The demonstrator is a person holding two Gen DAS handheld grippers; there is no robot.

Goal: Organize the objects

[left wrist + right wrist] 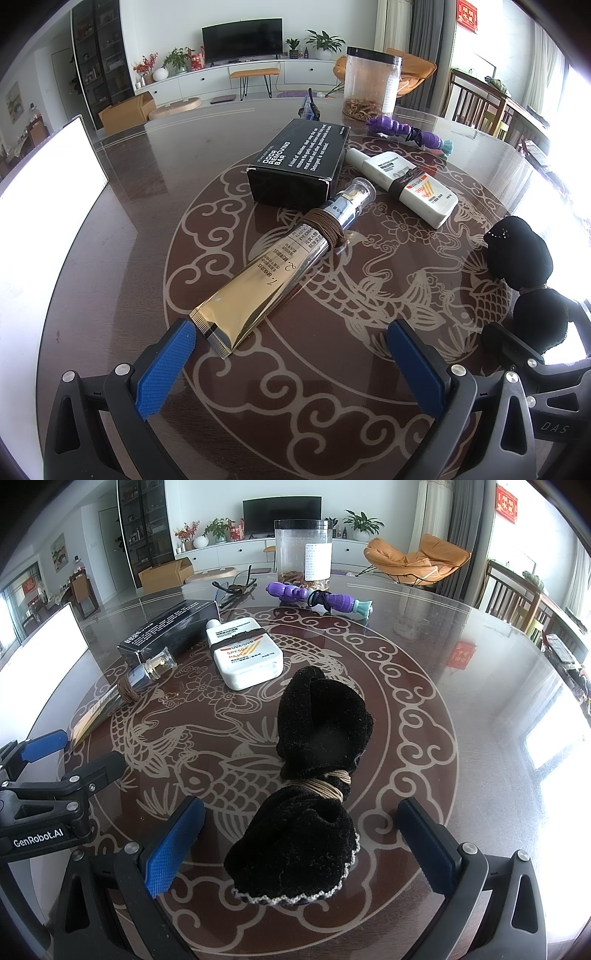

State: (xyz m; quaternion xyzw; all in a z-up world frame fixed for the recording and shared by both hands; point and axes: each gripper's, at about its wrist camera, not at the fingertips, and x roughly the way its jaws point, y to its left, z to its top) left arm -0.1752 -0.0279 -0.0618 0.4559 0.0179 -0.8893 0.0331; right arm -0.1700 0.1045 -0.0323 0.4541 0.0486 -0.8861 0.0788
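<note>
Nothing yet gathered: left gripper [291, 363] and right gripper [301, 843] both agape, empty; gold tube [258, 284], black cloth bundle [310, 786], sunscreen bottle [245, 657], black box [299, 162] loose on tabletop [461, 709].

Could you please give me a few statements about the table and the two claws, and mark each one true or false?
1. Both claws are open and hold nothing. True: the left claw and the right claw each stand wide open, pads bare.
2. The black cloth is tied in the middle with a band. True.
3. The gold tube stands upright on its cap. False: it lies flat on the table.
4. The jar has a red lid. False: the lid is black.
5. The white bottle has a dark band around it. True.
6. The black box sits on top of the jar. False: it lies on the table, apart from the jar.
</note>
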